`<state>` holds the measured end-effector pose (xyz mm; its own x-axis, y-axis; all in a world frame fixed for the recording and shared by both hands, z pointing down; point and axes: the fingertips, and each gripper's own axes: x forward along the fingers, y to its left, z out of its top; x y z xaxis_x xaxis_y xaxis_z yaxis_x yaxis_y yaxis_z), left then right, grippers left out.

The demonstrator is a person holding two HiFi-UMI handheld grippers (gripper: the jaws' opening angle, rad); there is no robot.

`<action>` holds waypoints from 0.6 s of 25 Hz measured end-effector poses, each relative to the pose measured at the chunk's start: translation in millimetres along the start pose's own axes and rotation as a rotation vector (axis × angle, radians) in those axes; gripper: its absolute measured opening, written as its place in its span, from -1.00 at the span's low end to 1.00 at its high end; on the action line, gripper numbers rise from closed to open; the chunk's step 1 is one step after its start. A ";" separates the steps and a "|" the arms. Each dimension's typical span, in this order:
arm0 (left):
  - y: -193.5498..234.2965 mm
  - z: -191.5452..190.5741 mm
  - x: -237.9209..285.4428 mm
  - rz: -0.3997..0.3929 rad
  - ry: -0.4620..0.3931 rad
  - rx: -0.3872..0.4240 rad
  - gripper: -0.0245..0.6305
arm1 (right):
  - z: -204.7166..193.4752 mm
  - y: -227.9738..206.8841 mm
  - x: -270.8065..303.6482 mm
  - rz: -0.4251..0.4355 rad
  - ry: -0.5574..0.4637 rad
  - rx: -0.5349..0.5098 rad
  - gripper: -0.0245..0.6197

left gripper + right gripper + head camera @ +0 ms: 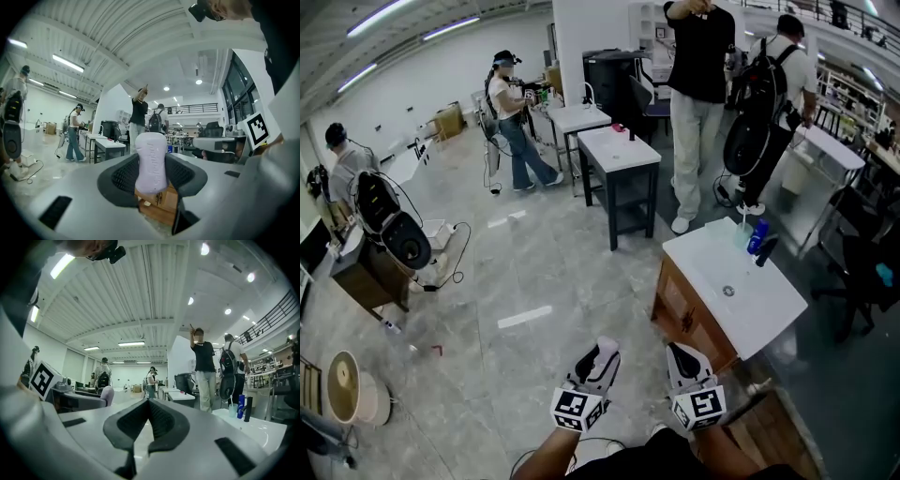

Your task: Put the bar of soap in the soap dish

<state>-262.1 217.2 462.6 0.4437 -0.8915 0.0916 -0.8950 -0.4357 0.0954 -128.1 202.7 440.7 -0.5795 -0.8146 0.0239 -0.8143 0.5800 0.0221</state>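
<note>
A pale lilac bar of soap (151,161) stands on end between the dark pads of my left gripper (152,171), which is shut on it. In the head view that gripper (600,354) is held level near the bottom edge, beside my right gripper (682,356). The right gripper (147,420) has its pads (161,420) pressed together with nothing between them. From the right gripper view the soap (107,394) shows at the left. Ahead to the right stands a white sink top (769,300) on a wooden cabinet. I cannot make out a soap dish.
A blue bottle (757,236), a dark dispenser (766,251) and a clear cup (741,234) stand at the sink's far end. Two people (698,94) stand just beyond it. A dark table (619,155) is further ahead, and wooden boards (769,431) lie at lower right.
</note>
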 end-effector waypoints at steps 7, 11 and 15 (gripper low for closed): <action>14.0 -2.1 35.3 0.004 0.010 -0.042 -0.33 | -12.5 -27.5 26.9 -0.024 0.021 0.057 -0.87; 21.3 2.2 66.4 -0.003 0.015 -0.045 -0.33 | -11.4 -55.7 49.7 -0.044 0.026 0.057 -0.88; 26.4 1.1 100.5 -0.012 0.028 -0.046 -0.33 | -18.3 -83.3 67.8 -0.068 0.037 0.090 -0.87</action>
<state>-241.3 116.0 473.3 0.4560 -0.8821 0.1182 -0.8870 -0.4395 0.1417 -98.9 99.3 458.8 -0.5229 -0.8501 0.0619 -0.8521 0.5194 -0.0644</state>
